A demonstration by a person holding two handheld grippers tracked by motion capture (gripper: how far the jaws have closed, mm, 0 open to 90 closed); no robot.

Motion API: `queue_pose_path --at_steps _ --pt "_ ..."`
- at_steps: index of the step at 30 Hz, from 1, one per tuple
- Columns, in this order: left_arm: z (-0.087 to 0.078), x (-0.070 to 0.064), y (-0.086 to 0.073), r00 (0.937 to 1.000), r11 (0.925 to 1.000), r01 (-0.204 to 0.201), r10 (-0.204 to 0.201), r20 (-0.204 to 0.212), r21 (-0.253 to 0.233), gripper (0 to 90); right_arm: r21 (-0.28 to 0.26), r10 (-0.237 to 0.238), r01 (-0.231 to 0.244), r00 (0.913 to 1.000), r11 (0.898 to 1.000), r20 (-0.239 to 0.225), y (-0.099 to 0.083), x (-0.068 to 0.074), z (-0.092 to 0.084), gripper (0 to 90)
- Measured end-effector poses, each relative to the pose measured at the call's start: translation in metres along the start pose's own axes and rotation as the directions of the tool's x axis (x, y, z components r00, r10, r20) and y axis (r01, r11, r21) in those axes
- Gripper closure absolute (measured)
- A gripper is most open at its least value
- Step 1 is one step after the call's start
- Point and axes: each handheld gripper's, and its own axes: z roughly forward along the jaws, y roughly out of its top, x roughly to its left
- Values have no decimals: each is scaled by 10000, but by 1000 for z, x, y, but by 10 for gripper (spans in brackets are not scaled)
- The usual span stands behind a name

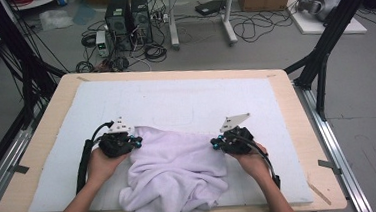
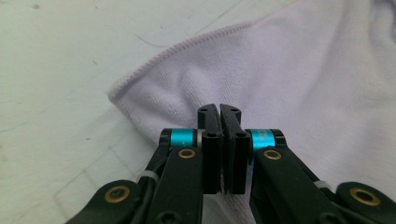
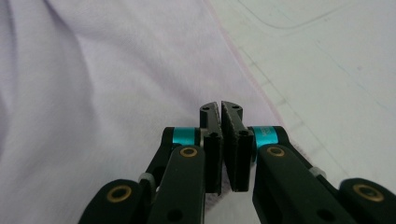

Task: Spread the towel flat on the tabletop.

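Going left to right across the high view, the left gripper (image 1: 120,141) sits at about nine o'clock of a crumpled pale lilac towel (image 1: 173,179), at the cloth's upper left corner, and the right gripper (image 1: 227,140) sits at about two o'clock of it, on the upper right edge. The towel lies bunched on the white mat (image 1: 185,98) that covers the wooden table (image 1: 305,128), heaped toward the near edge at six o'clock. In the left gripper view the left gripper's (image 2: 219,112) jaws stand pressed together with no gap to speak of, their tips over the towel (image 2: 280,79) just inside its stitched corner; whether a fold of cloth is pinched between the pads I cannot tell, since no fabric shows in the seam. In the right gripper view the right gripper (image 3: 220,109) is likewise closed tight, its tips above the towel (image 3: 116,84), with the hemmed edge running past at one o'clock; a grip there cannot be confirmed either. The step in hand looks like taking hold of the two far corners to spread the cloth. The next move probably calls for a sure pinch on each hem, then drawing the hands apart and toward twelve o'clock so the bunched part unrolls flat.
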Motion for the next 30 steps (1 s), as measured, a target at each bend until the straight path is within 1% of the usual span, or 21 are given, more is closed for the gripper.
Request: queue_pose_path --at_steps 2,4,5,6,7,9,10,11,14,16,17,18,20,21,22,23,24,26,28,29,30 --pt "-9 -1 -2 10000 10000 -55 55 -19 -46 869 178 -88 84 9998 9998 187 -10 4 -12 870" --pt "-15 -2 -5 9998 9998 -109 112 191 -153 858 287 34 -37 10000 9996 87 -19 6 -18 859" --pt "-16 -2 -6 9996 9998 -151 154 244 -150 820 320 159 -156 9998 9994 -80 -23 7 -21 823" --pt "-16 -2 -8 9995 9999 -132 134 280 -92 722 320 126 -126 9999 9994 2 -25 8 -23 760" --pt "-16 -1 -9 9995 10000 -80 82 294 -50 651 268 188 -190 9998 9995 53 -27 8 -25 719" --pt "-12 3 -11 9993 9999 93 -94 349 38 576 -67 332 -332 9994 9994 6 -26 5 -28 602" --pt "-9 3 -11 9993 9998 192 -195 313 113 535 -157 491 -492 9988 9987 -38 -24 3 -27 554" --pt "-6 4 -11 9993 9996 131 -139 334 230 519 -207 570 -572 9983 9982 -97 -22 0 -25 513" --pt "9 6 -13 9990 9959 153 -190 409 893 511 -77 456 -458 9986 9989 -250 -17 -6 -11 438" --pt "13 5 -14 9991 9972 111 -141 396 741 539 229 425 -419 9988 9989 -238 -17 -8 0 418" --pt "14 4 -14 9996 9976 -60 41 285 688 618 455 370 -358 9990 9983 -249 -18 -10 6 424" --pt "15 3 -14 9997 9978 -114 99 234 647 677 654 381 -360 9988 9972 -303 -18 -11 11 439" --pt "14 5 -13 9995 9977 -95 74 318 668 817 484 335 -328 9993 9983 -145 -18 -10 12 609" --pt "14 6 -13 9993 9977 18 -43 362 677 836 426 309 -295 9990 9987 -313 -18 -11 13 700" --pt "14 8 -13 9993 9976 5 -30 371 687 846 415 360 -343 9984 9986 -426 -17 -11 13 783" --pt "12 7 -13 9995 9978 0 -21 316 668 850 450 359 -331 9973 9984 -639 -17 -12 13 841" --pt "11 7 -12 9998 9982 -4 -8 213 593 853 541 395 -355 9963 9979 -764 -16 -12 13 852" --pt "5 7 -10 9999 9994 4 -8 109 354 856 728 287 -231 9967 9971 -763 -12 -12 12 858" --pt "-1 9 -4 10000 9999 80 -80 18 66 857 667 208 -159 9971 9976 -729 -7 -14 9 861" --pt "-3 10 0 10000 10000 42 -42 -46 33 857 604 160 -118 9974 9981 -703 -3 -16 6 862" --pt "-7 14 8 9997 9997 103 -108 -203 -218 858 519 140 -108 9980 9986 -614 0 -18 4 863"
